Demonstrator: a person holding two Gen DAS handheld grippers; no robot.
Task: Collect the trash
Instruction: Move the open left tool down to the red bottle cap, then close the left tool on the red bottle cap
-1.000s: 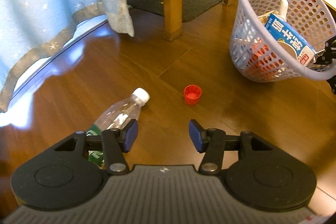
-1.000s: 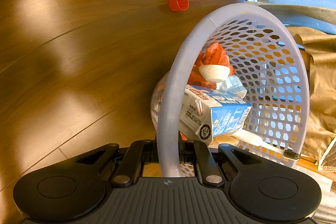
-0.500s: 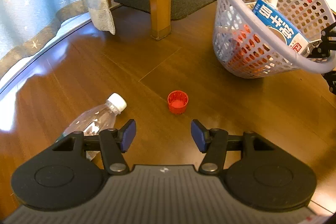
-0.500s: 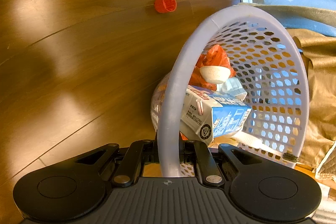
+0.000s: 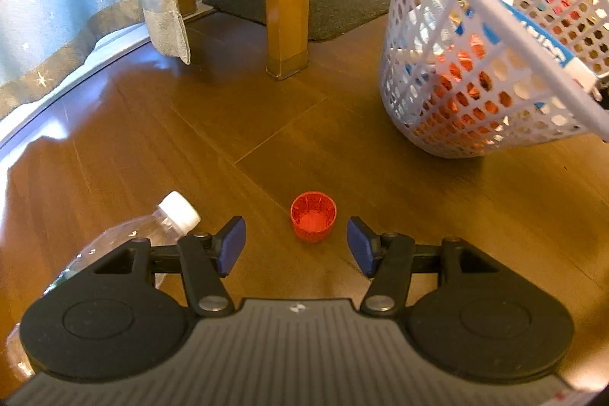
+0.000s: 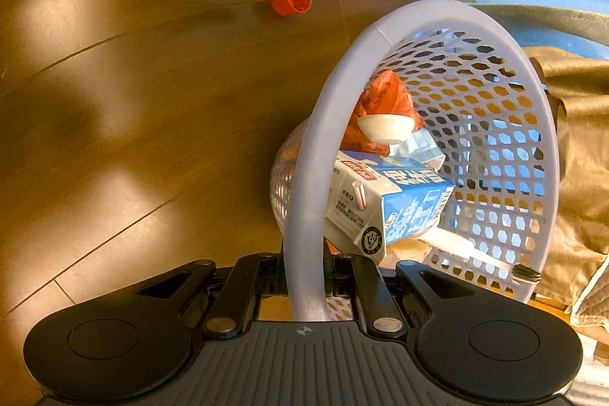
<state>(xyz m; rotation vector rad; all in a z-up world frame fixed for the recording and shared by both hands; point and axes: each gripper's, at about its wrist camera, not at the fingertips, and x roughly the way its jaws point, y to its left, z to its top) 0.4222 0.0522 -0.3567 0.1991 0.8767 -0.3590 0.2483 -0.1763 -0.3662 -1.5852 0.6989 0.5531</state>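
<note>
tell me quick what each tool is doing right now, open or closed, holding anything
Left tool: open, empty, the red cap just ahead between its fingers.
Right tool: closed on the white basket rim.

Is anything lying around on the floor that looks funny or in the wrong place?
Yes. A red bottle cap sits loose on the wooden floor, open side up, off its bottle. A clear plastic bottle lies on its side nearby. The white basket is tipped over at an angle, already holding a milk carton.
</note>
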